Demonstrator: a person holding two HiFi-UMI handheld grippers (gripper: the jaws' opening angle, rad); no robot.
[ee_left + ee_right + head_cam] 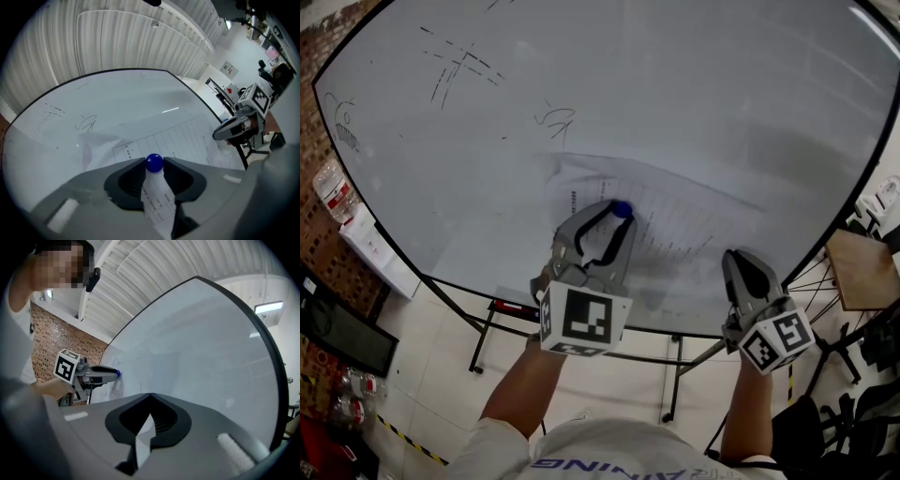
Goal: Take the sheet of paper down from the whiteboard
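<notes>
Sheet of paper (694,217) hung crumpled on whiteboard (675,94), pinned by blue magnet (153,162). Left gripper (617,214) fingers clamped on magnet. Right gripper (150,395) fingers clenched on paper's edge. Step, by my reading: freeing magnet. Next move called for pulling magnet straight off, right gripper steadying sheet.

head view: above the person, facing steeply down onto the whiteboard (675,112) | left gripper view: close to the board, along its jaws, right gripper (217,135) at right | right gripper view: close, skims the board, left gripper (115,373) at left | all 3 share: board, sheet of paper (675,220), blue magnet (621,208)
</notes>
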